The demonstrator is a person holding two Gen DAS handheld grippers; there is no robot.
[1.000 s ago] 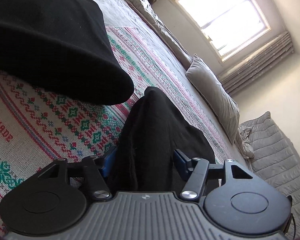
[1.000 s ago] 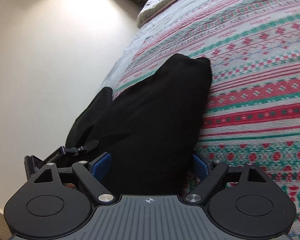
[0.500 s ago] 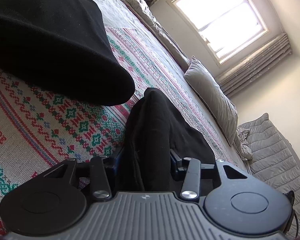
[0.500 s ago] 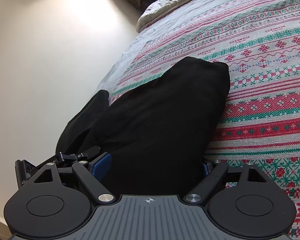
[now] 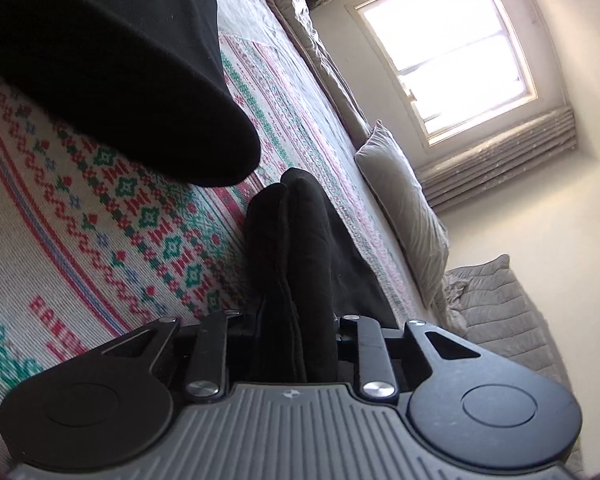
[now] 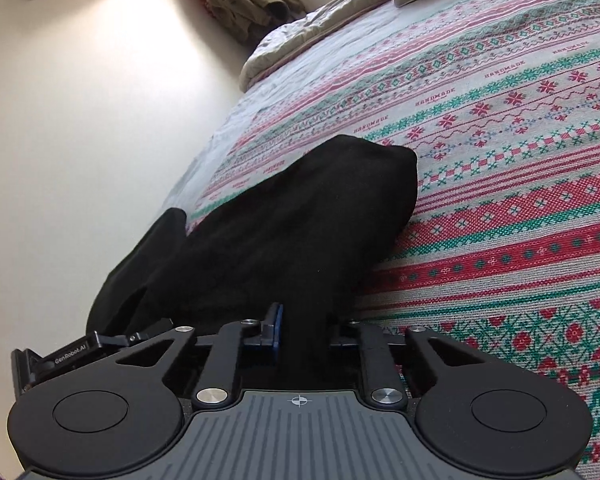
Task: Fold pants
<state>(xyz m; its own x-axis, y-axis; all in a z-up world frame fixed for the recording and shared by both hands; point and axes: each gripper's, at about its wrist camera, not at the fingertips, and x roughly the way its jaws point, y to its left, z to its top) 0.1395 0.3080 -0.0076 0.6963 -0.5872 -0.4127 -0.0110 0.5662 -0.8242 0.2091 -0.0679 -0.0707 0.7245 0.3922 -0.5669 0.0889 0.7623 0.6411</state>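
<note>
On the patterned bedspread [image 6: 500, 184], black pants [image 6: 300, 220], bunched, pinched between both grippers' closed fingers [image 5: 342, 326].

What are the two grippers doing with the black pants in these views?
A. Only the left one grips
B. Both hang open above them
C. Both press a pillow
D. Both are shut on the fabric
D: the left gripper and right gripper each pinch the black pants between closed fingers.
</note>
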